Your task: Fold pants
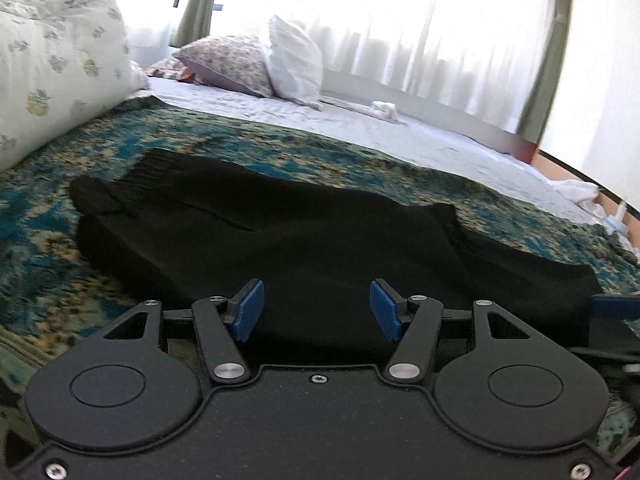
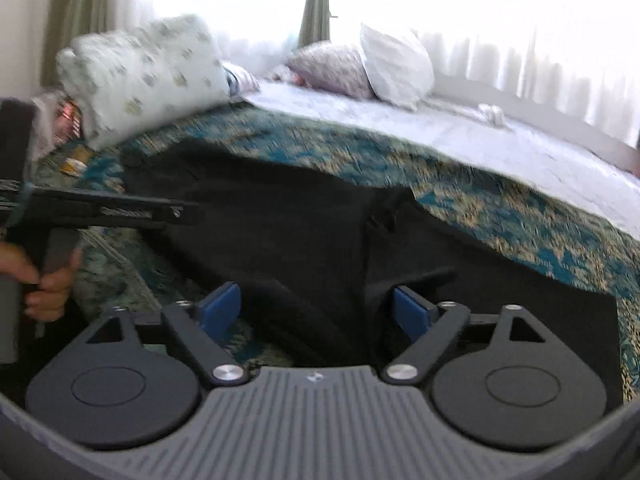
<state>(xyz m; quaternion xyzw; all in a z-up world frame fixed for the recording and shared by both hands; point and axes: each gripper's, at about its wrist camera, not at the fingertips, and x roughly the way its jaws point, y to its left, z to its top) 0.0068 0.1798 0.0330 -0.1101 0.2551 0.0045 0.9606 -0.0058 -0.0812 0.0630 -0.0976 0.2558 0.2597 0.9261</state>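
Black pants [image 1: 280,232] lie spread and partly folded on a teal and beige patterned bedspread [image 1: 80,280]. My left gripper [image 1: 318,308] hovers over their near edge, its blue pads apart and gripping nothing. One blue finger [image 1: 616,307] of the other tool shows at the right edge. In the right wrist view the pants [image 2: 300,220] run from upper left to lower right. My right gripper [image 2: 316,308] stands wide open above a fold of the dark cloth, and its pads do not press on it. A person's hand [image 2: 48,284] holds the left tool's handle at the far left.
A pale flowered pillow [image 1: 52,68] lies at the left of the bed. A floral pillow [image 1: 228,64] and a white one [image 1: 294,60] lean further back on a white sheet [image 1: 400,136]. Bright curtained windows stand behind. White cloth [image 1: 580,194] lies at the right edge.
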